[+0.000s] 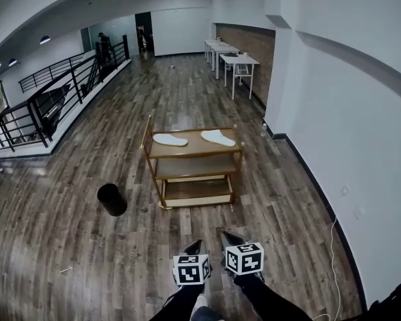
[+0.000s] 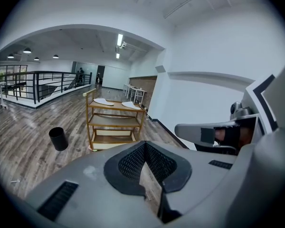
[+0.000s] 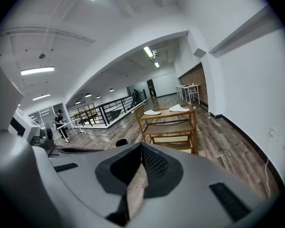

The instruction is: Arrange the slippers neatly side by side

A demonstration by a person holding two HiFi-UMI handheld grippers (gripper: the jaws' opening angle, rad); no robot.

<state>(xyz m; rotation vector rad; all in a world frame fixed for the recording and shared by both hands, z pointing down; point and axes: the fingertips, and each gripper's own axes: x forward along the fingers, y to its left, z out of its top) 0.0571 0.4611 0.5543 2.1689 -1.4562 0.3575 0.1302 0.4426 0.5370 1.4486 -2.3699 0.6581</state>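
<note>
On the top board of a wooden shelf [image 1: 195, 149], well ahead across the plank floor, lay the two white slippers; the left slipper [image 1: 170, 140] and the right slipper [image 1: 218, 138] were apart, with bare board between them, and each lay at its own slant rather than parallel. The left tool [image 1: 195, 247] and the right tool [image 1: 228, 238] were held low and side by side, far short of the shelf; both had their jaws together with nothing between them. The step in hand looked like the approach; it would go best by standing square to the shelf's long side, clear of the black bin [image 1: 112, 199] on the floor, and parting the jaws before reaching in. The slippers looked thin, flat and probably soft; a pinch at the heel edge and a slide across the board would likely suit them better than a lift.
</note>
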